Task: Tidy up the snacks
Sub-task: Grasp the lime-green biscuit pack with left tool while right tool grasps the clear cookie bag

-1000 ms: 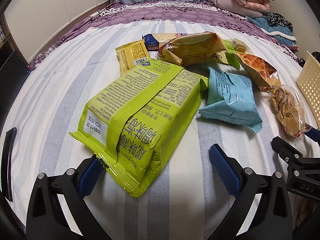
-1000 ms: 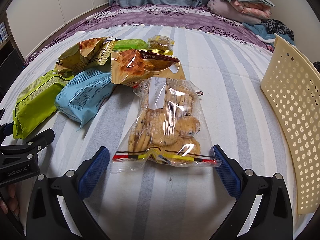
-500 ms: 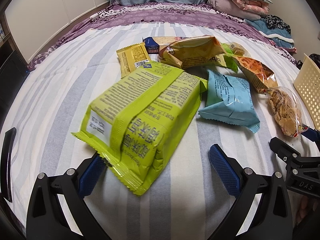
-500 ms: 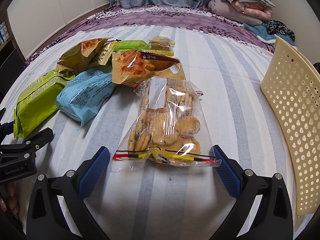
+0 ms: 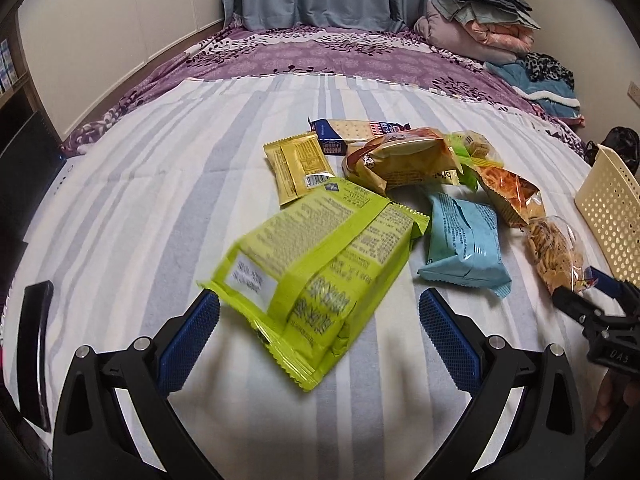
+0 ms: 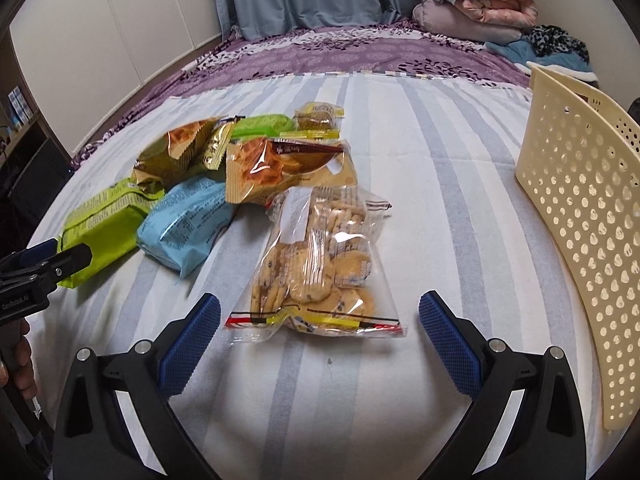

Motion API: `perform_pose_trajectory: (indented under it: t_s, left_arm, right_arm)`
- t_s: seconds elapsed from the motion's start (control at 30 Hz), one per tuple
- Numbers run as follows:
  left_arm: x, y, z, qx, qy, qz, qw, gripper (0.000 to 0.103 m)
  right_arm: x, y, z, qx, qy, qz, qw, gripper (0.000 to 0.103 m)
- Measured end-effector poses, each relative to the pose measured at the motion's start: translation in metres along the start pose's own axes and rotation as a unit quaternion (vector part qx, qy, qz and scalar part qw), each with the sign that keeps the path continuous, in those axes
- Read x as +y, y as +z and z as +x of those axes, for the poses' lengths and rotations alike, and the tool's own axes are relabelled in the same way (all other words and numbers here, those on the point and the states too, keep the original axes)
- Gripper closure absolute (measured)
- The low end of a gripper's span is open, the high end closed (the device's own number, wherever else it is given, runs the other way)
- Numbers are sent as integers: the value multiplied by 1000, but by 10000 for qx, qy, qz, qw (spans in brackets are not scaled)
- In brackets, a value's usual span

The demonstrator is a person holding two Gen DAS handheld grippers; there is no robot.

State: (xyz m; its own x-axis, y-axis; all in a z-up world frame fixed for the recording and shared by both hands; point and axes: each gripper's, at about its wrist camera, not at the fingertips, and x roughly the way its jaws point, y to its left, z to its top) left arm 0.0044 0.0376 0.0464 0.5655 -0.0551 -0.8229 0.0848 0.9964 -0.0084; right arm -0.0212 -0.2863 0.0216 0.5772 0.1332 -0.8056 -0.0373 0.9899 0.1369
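Note:
Snack packs lie in a heap on a striped bed cover. My left gripper (image 5: 319, 340) is open around the near end of a lime-green pack (image 5: 320, 268), whose corner lies by the left pad. Beyond it lie a light-blue pack (image 5: 466, 246), a small yellow pack (image 5: 298, 172), a golden bag (image 5: 404, 160) and a cracker sleeve (image 5: 356, 130). My right gripper (image 6: 319, 340) is open, with the sealed end of a clear bag of cookies (image 6: 316, 268) between its fingers. A waffle pack (image 6: 280, 168) lies behind that bag. A cream perforated basket (image 6: 588, 216) stands at the right.
Folded blankets (image 5: 480, 20) and clothes are piled at the far right of the bed, in front of blue curtains. A purple floral cover (image 5: 320, 56) spans the far end. White cupboard doors line the left wall. A hand (image 6: 18, 364) holds the left gripper's handle.
The left gripper has pulled back and tilted up, so the lime-green pack looks smaller and farther, its image blurred. The right view has lifted slightly; the cookie bag stays between its fingers.

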Motion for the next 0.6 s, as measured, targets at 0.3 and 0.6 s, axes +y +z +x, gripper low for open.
perform_pose_trajectory:
  t_s: [0.3, 0.6]
  left_arm:
    - [16, -1, -8, 9, 18, 75, 10000, 2]
    - [5, 25, 14, -64, -40, 573, 9983, 2]
  right_arm:
    - [-10, 10, -2, -116, 127, 120, 9998, 5]
    - [-2, 25, 12, -28, -31, -28, 10000, 5]
